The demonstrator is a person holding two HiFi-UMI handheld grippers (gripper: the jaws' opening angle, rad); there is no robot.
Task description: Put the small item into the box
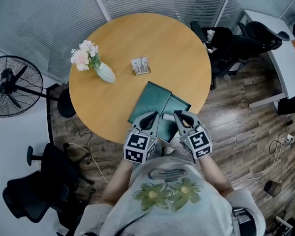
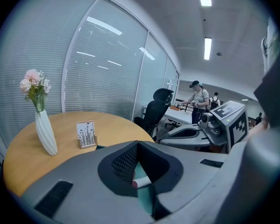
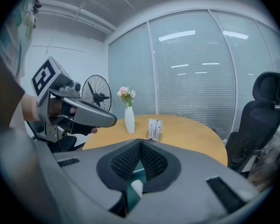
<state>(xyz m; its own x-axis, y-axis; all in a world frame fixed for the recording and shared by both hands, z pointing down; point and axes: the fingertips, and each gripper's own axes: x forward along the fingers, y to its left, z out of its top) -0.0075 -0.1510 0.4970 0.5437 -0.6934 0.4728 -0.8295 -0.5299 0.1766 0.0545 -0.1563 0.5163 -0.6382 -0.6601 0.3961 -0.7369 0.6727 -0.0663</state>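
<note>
Small white cylindrical item (image 1: 165, 116): on open teal box (image 1: 150, 98), six o'clock of round wooden worktop (image 1: 137, 38). Left tool (image 1: 151, 117), right tool (image 1: 180, 116): both closed, empty, flanking it. We fear a nudge rolls it off.

Left gripper (image 2: 138, 143) fingers together; small item (image 2: 143, 181) below, over teal box (image 2: 143, 200); vase (image 2: 45, 134) left.

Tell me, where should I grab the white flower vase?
Grip the white vase around its slim body, coming in from the side. It stands upright, and the flowers fill its mouth, so nothing fits from above.
</note>
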